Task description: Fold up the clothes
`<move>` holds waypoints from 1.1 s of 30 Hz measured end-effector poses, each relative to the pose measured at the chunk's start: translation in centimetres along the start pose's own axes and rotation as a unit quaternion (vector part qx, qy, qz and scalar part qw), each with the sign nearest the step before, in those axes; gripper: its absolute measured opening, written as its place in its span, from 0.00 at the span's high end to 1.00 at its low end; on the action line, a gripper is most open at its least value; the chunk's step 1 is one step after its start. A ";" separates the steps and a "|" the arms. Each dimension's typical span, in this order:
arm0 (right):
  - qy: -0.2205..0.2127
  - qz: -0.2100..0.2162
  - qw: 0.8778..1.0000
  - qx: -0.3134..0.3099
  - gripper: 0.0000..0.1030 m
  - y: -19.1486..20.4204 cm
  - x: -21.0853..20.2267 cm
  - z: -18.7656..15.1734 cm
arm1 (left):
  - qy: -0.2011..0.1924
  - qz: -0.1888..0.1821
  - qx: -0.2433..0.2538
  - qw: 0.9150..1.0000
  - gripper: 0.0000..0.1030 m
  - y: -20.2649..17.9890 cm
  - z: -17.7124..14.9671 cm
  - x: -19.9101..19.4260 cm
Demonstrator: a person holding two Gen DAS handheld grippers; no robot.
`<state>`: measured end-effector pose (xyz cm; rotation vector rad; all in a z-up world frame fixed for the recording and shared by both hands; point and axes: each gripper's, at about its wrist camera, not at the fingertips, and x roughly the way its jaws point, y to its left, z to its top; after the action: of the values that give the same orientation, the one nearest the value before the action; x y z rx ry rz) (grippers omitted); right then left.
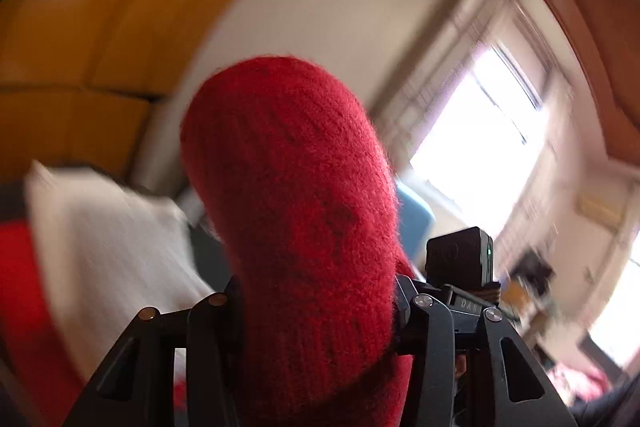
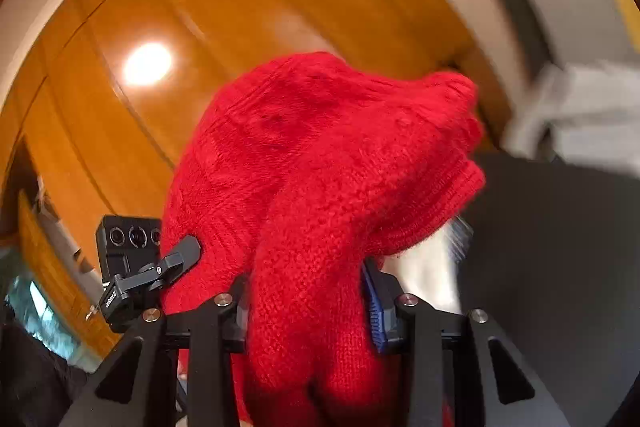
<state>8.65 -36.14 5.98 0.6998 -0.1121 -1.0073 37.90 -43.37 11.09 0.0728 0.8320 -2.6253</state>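
A red knitted garment [image 1: 292,195] bulges up between the fingers of my left gripper [image 1: 316,311], which is shut on it and holds it raised in the air. In the right wrist view the same red knit [image 2: 320,167] is bunched between the fingers of my right gripper [image 2: 312,311], which is shut on it; a ribbed hem folds over to the right. A blue finger pad [image 2: 374,311] shows beside the cloth. The other gripper's black camera block shows in each view [image 1: 460,255] [image 2: 128,247]. The rest of the garment hangs out of sight.
Both views are tilted up and blurred. Orange wooden cabinet doors [image 2: 200,27] and a white wall [image 1: 340,7] fill the background. A bright window [image 1: 480,131] is at right. A white cloth [image 1: 104,247] lies at lower left.
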 end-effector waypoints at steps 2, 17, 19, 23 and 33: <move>0.017 0.012 1.000 -0.021 0.61 0.9 4.4 3.3 | -0.016 0.038 -0.031 0.999 0.53 3.2 2.2 -0.6; 0.152 -0.093 0.982 0.064 0.39 -8.9 18.6 0.9 | 0.070 0.161 -0.163 0.971 0.35 18.7 -0.4 3.0; 0.142 -0.108 0.982 0.057 0.39 -8.0 17.4 1.5 | 0.064 0.183 -0.140 0.971 0.30 18.0 -0.1 1.8; 0.082 -0.179 0.978 -0.072 0.39 -3.0 13.1 2.4 | 0.022 0.252 -0.084 0.964 0.21 15.8 1.0 -0.8; 0.117 -0.185 0.943 -0.253 0.40 3.5 16.0 -0.8 | 0.040 0.246 -0.003 0.968 0.11 12.0 3.5 9.0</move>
<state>20.33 -47.50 3.86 0.3640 0.4893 -1.2387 34.32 -57.45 6.02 0.3415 0.7347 -2.1618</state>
